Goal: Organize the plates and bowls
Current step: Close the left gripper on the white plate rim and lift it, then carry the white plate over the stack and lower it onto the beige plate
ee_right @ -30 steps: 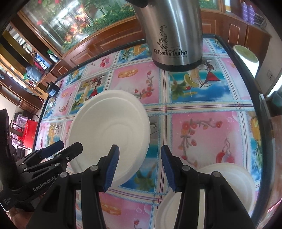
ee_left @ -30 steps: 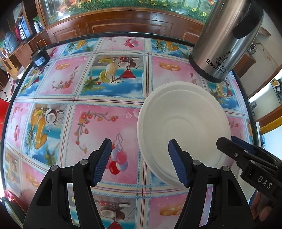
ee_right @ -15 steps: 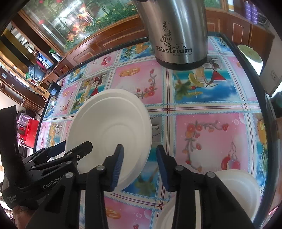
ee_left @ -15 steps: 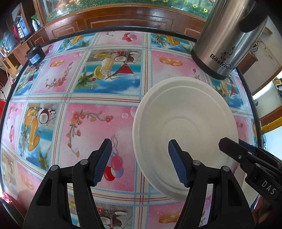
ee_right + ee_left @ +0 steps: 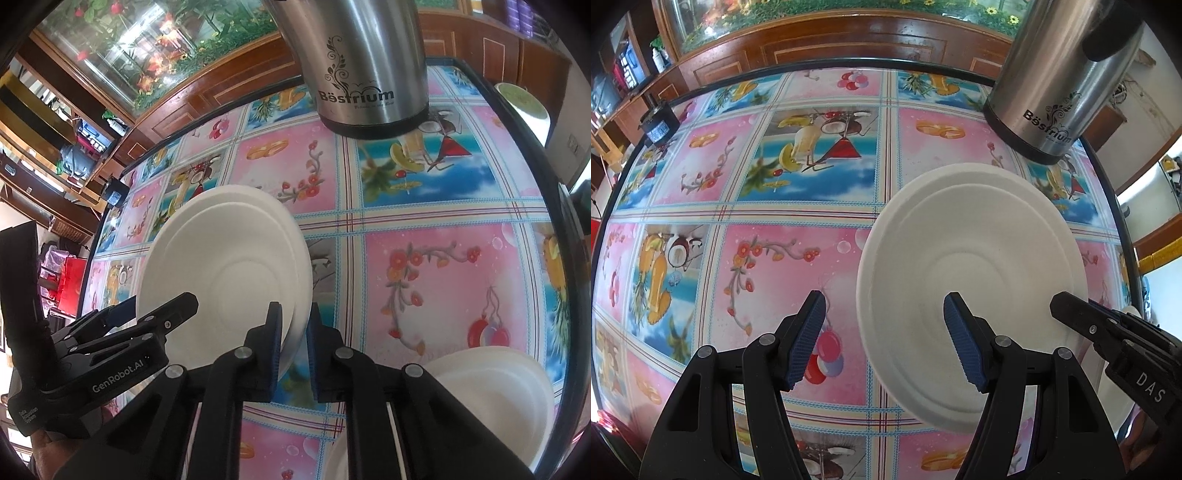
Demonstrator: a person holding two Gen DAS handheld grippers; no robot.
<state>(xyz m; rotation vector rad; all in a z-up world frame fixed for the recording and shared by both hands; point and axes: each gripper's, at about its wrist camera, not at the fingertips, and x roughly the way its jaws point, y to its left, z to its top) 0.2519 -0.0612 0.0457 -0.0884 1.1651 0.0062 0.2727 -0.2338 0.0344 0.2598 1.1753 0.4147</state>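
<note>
Two white plates (image 5: 971, 280) lie stacked, slightly offset, on the flowery tablecloth. My left gripper (image 5: 882, 308) hangs open above them and straddles the stack's left rim, one finger over the cloth and one over the plate. In the right wrist view the plates (image 5: 229, 266) sit left of centre. My right gripper (image 5: 294, 343) is closing its jaws on their near rim, and the blue pads (image 5: 276, 343) press on it. The right gripper's black tip (image 5: 1067, 306) shows at the plates' right side in the left wrist view.
A tall steel flask (image 5: 1060, 81) stands behind the plates; it also fills the top of the right wrist view (image 5: 362, 62). Other white bowls or plates (image 5: 491, 391) lie at the near right by the table's black edge (image 5: 554, 229). A small dark box (image 5: 659, 123) sits far left.
The right gripper's jaws have come together onto the plates' near rim. The left gripper stays open and has barely shifted over the plates.
</note>
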